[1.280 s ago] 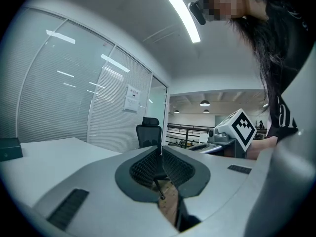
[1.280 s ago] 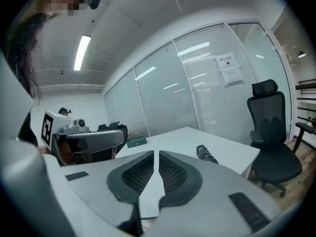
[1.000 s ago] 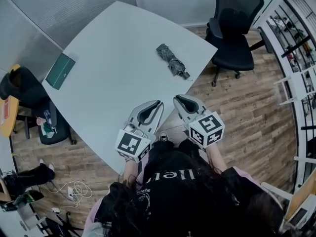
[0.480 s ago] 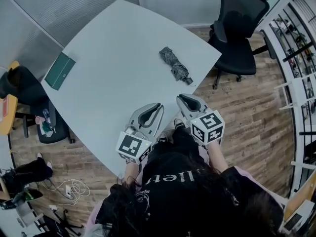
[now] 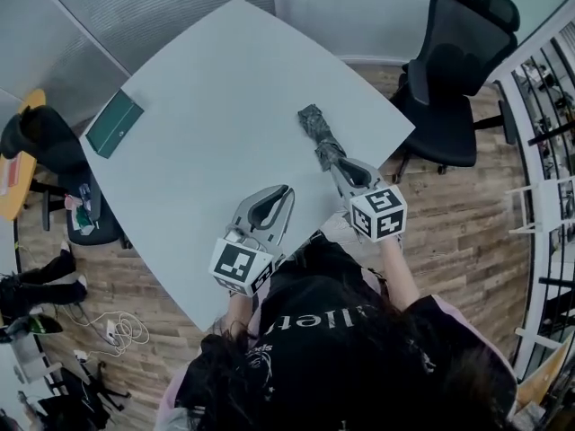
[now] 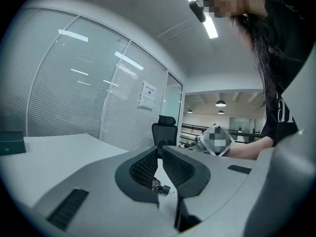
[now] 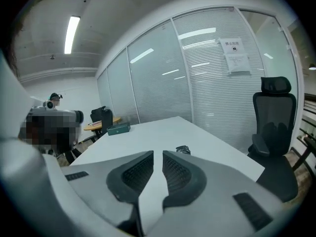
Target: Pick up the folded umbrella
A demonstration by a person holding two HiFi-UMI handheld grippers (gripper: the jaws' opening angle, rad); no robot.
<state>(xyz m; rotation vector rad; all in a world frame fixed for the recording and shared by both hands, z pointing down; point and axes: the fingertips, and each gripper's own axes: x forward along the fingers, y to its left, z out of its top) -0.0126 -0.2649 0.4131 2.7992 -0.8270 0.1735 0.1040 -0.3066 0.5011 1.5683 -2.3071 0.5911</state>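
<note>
Person is wearing black top with white lettering | left gripper, right gripper showing grey shells, black ribbed pads, marker cubes

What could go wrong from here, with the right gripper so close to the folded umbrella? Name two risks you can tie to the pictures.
1. The right gripper has its jaws together right by the folded umbrella; unopened, it may shove the umbrella rather than grasp it.
2. The umbrella lies close to the edge of the table, beside the office chair; a nudge could send it off.
</note>
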